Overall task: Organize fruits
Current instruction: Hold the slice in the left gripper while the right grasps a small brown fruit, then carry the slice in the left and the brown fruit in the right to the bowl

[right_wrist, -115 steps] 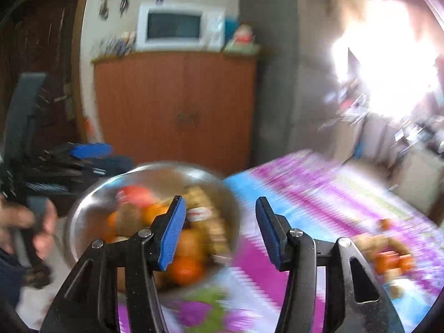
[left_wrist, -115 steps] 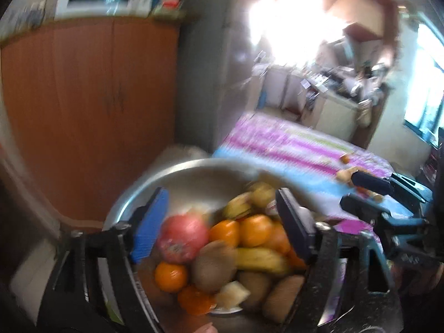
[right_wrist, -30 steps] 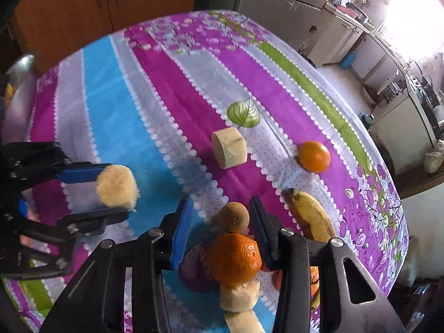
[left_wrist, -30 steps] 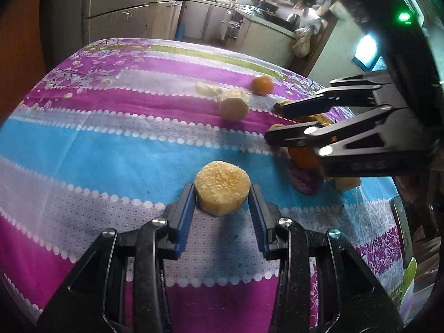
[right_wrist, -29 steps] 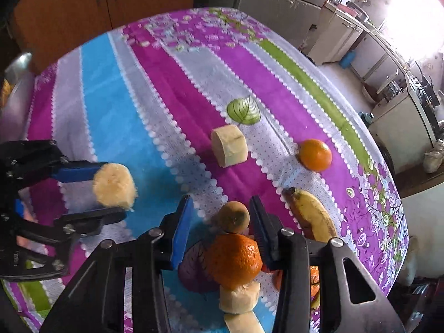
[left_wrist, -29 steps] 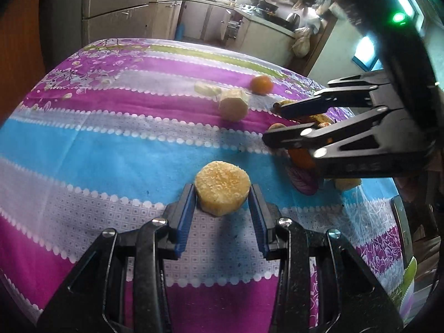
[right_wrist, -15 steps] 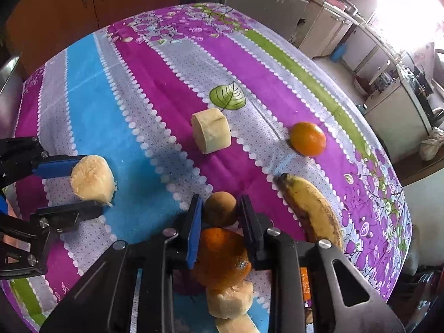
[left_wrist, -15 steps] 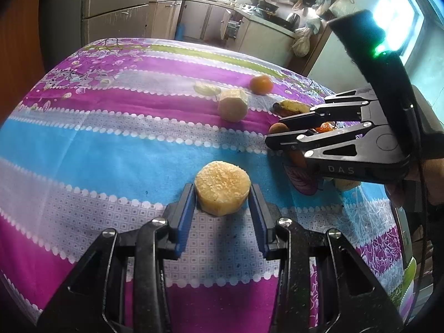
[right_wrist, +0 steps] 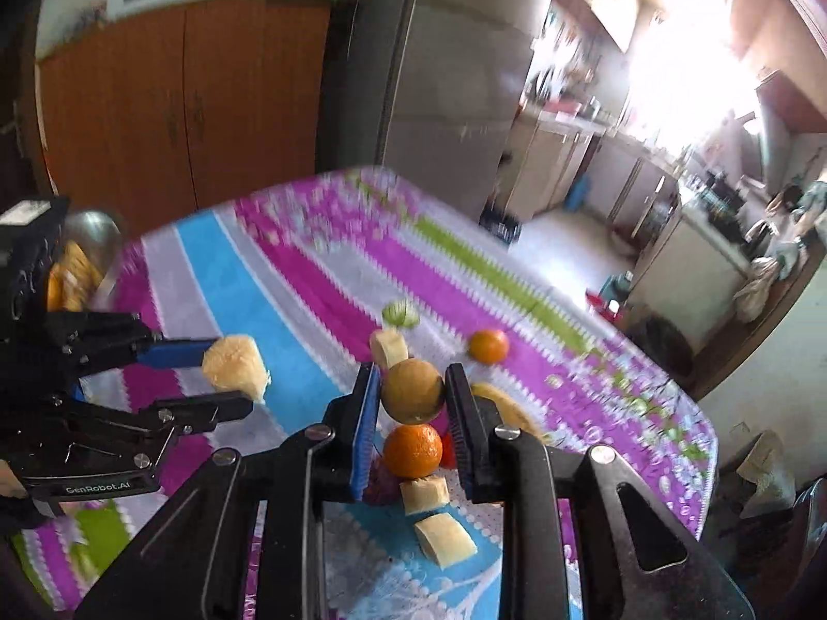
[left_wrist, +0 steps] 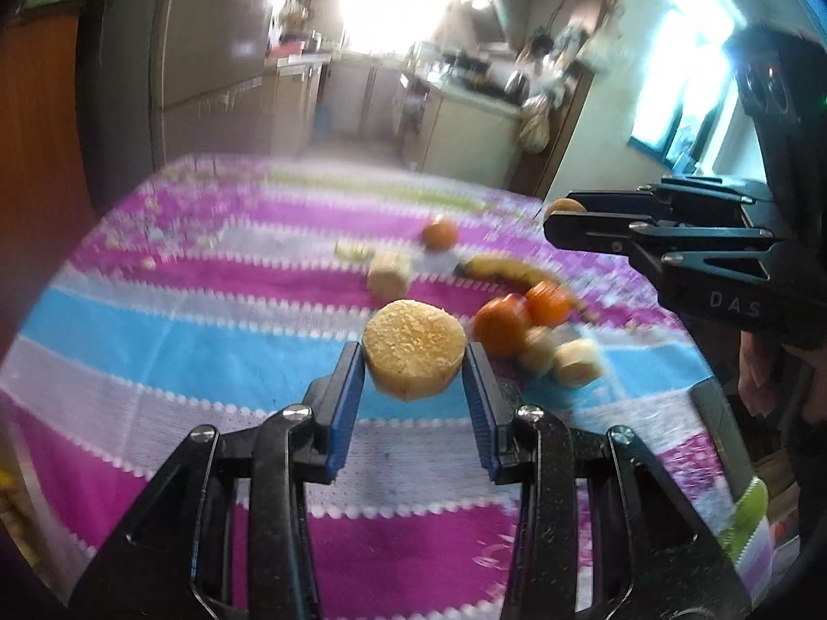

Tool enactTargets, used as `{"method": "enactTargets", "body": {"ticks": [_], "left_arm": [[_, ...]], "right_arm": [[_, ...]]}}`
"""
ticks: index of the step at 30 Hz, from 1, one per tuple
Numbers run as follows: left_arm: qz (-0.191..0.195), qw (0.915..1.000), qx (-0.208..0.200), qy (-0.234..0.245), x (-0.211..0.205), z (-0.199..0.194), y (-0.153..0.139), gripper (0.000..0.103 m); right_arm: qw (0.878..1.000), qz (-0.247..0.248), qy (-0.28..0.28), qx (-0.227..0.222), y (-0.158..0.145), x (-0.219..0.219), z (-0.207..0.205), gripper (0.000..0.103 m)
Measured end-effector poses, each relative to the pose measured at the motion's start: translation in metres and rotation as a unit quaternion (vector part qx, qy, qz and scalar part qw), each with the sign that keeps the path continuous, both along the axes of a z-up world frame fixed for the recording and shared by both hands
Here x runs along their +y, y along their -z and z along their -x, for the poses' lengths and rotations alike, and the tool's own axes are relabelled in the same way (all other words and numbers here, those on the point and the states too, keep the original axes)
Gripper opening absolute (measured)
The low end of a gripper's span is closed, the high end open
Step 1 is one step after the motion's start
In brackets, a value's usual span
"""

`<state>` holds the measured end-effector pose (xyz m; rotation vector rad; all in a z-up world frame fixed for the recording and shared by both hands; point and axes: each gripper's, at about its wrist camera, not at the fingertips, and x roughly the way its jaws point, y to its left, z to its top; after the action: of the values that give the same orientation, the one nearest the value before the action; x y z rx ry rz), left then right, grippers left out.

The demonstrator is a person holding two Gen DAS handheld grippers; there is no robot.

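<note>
Kitchen bkgd w/ wooden cabinets, bright windows; striped purple-blue cloth covered the surface (left_wrist: 155, 320). Left hand-held gripper (left_wrist: 413, 361) was clamped on 1 round yellow fruit slice (left_wrist: 413, 354), held above the cloth. Right hand-held gripper (right_wrist: 413, 387) was clamped on 1 kiwi (right_wrist: 413, 390), also lifted. Left on the cloth: 3 oranges (left_wrist: 499, 323), 1 banana (left_wrist: 504, 268), 3 pale fruit chunks (right_wrist: 390, 346). 1 steel bowl (right_wrist: 98, 237) w/ fruit sat at the far left edge.

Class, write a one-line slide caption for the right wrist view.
Right tool grips a brown kiwi above the striped tablecloth; left tool holds a pale round fruit slice.
</note>
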<state>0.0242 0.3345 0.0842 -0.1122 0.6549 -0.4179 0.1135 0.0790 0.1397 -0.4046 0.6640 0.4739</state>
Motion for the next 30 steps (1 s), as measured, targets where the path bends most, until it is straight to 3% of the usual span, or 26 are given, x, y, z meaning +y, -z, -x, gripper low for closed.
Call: {"method": "enactTargets", "body": {"ticks": [8, 15, 21, 30], "left_arm": [[0.001, 0.9974, -0.072, -0.001, 0.022, 0.064, -0.059, 0.039], [-0.018, 0.9927, -0.104, -0.057, 0.076, 0.100, -0.084, 0.039], [-0.057, 0.9832, -0.109, -0.135, 0.129, 0.116, -0.081, 0.039], [-0.079, 0.9731, -0.065, -0.207, 0.186, 0.121, -0.054, 0.039]], "right_arm": [[0.996, -0.057, -0.038, -0.060, -0.058, 0.026, 0.064, 0.028], [0.990, -0.085, -0.094, -0.063, -0.075, 0.080, 0.101, 0.028], [0.984, -0.107, -0.131, -0.049, -0.064, 0.129, 0.118, 0.028], [0.978, -0.118, -0.174, -0.009, -0.036, 0.194, 0.130, 0.028]]}}
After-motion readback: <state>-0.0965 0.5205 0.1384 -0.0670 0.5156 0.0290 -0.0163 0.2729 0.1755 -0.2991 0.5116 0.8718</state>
